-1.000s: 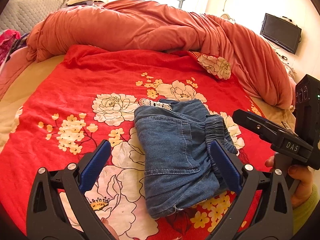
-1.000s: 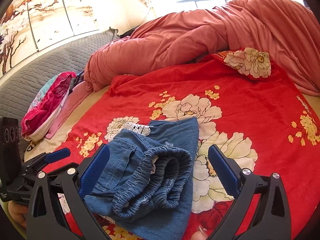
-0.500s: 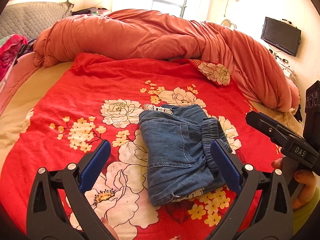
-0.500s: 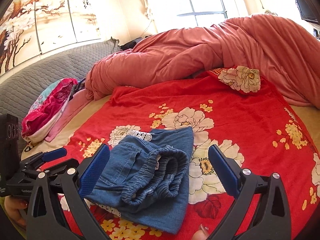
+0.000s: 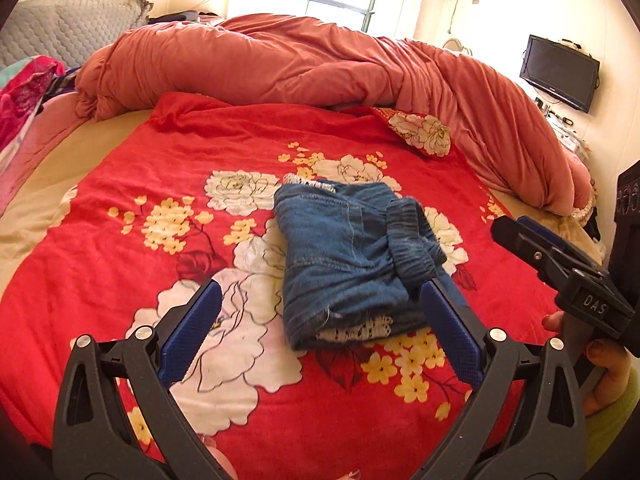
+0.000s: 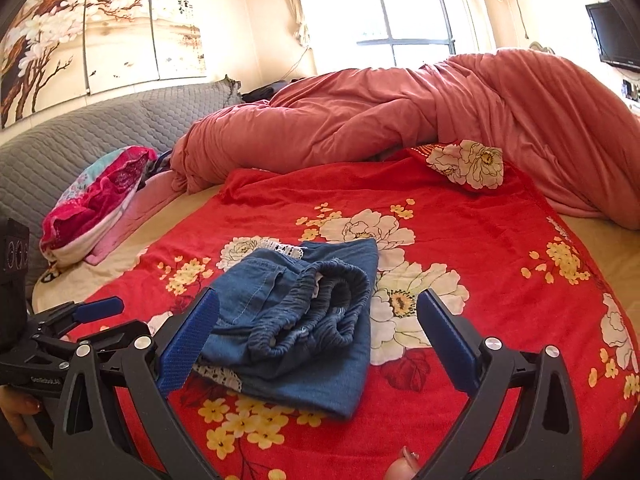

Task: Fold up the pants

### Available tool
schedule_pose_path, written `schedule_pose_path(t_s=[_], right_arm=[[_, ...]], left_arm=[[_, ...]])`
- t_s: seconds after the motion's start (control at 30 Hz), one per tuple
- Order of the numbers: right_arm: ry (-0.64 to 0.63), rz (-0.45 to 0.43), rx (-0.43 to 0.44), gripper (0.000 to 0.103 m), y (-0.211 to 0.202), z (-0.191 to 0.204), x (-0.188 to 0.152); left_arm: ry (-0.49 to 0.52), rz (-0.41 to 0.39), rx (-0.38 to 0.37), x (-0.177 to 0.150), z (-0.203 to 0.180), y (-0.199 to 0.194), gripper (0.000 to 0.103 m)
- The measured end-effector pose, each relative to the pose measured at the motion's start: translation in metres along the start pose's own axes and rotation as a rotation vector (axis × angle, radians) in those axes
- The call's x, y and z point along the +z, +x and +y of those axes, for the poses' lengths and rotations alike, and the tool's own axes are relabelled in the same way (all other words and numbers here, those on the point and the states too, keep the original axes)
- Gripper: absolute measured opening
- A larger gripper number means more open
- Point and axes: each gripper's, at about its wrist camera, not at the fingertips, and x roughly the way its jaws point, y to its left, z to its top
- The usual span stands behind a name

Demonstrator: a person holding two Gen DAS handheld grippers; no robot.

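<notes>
Blue denim pants (image 5: 344, 256) lie folded into a small stack on the red floral blanket (image 5: 168, 184), with white lace trim showing at the near and far ends. In the right wrist view the pants (image 6: 296, 320) show their elastic waistband on top. My left gripper (image 5: 320, 308) hovers open just short of the stack, nothing between its blue pads. My right gripper (image 6: 316, 316) is open too, above the near edge of the stack, holding nothing. The right gripper's body (image 5: 568, 268) shows at the right of the left wrist view, held by a hand.
A bunched salmon-pink duvet (image 5: 304, 68) runs along the far side of the bed. A floral pillow (image 5: 420, 132) sits by it. Pink folded cloths (image 6: 92, 200) lie at the left by a grey quilted headboard (image 6: 80, 136). A wall TV (image 5: 560, 72) hangs at the right.
Both grippers have drawn back and up from the folded pants, which now look smaller and farther off. The pants stay in place on the blanket.
</notes>
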Motion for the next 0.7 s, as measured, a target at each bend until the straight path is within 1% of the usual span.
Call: schedule_pose_path(t_s=[0.17,0.33,0.7], right_arm=[[-0.048,-0.028,-0.025,0.098,-0.012,0.010,-0.008],[-0.076,-0.052,-0.050,0.098,-0.023,0.014,-0.016],[-0.053,-0.012,-0.062,0.098,-0.034,0.013,-0.038]], left_arm=[[-0.009,0.008,0.015,-0.012,0.002,-0.003,0.093],[-0.007,-0.008,0.027,-0.019,0.002,-0.011,0.093],[0.017,0.006,0.029,-0.034,-0.005,-0.019,0.093]])
